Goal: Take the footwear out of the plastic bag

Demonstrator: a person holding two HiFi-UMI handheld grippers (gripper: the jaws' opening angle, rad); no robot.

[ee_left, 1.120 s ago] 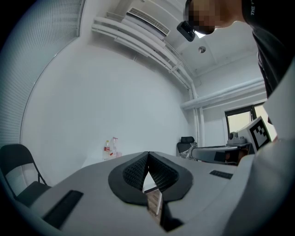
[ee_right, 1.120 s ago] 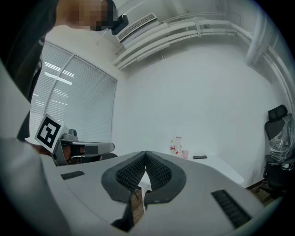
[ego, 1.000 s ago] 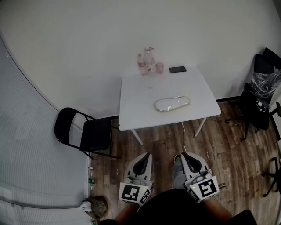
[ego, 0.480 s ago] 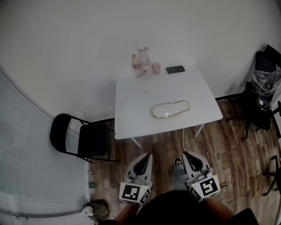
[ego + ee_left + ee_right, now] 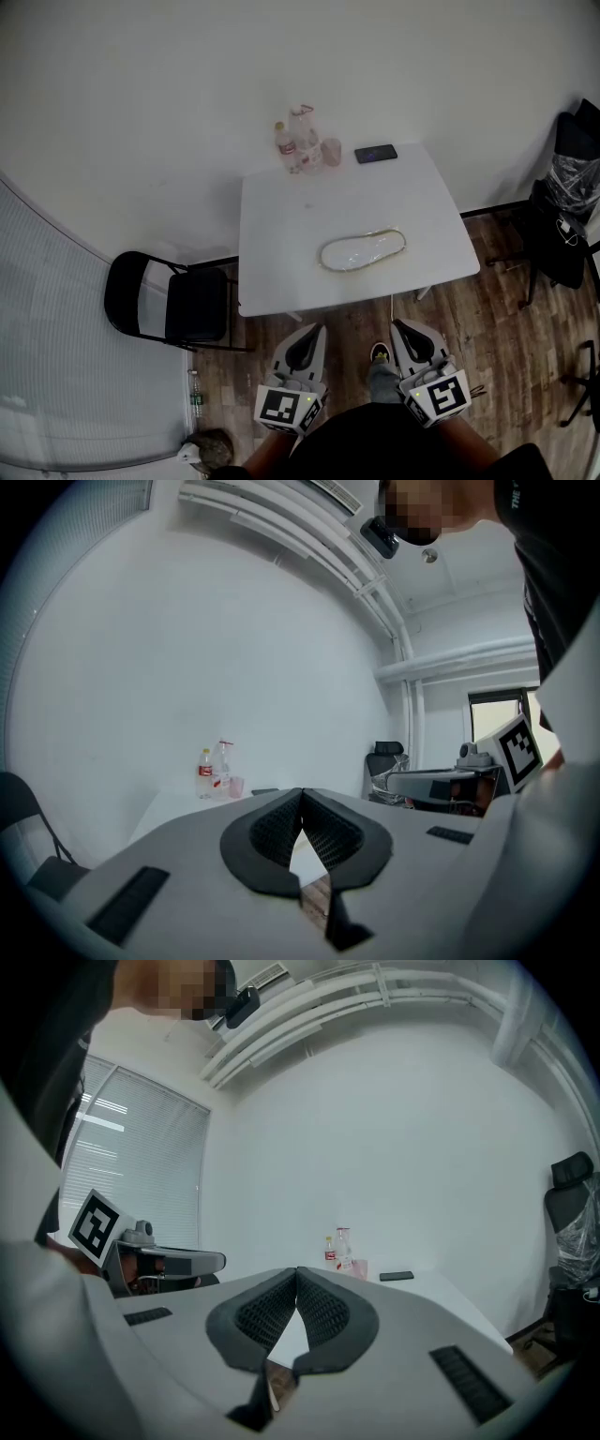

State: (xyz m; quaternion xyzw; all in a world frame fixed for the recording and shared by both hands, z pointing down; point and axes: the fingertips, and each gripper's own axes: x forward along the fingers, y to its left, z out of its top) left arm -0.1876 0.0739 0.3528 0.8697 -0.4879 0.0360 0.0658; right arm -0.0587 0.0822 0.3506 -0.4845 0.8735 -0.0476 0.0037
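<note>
Table (image 5: 281, 244) is drawing closer as the person is walking in, bagged footwear (image 5: 363, 251) lying ahead of left gripper (image 5: 305, 331) and right gripper (image 5: 405, 326), both clenched empty, so reaching is coming next.

Bag (image 5: 363, 251) mid-table (image 5: 281, 272); bottles (image 5: 298, 142), phone (image 5: 376, 154) behind; chair (image 5: 173, 305) left.

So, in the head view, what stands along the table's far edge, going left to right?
Red-labelled bottle → taller clear bottle → pink cup → black phone.
</note>
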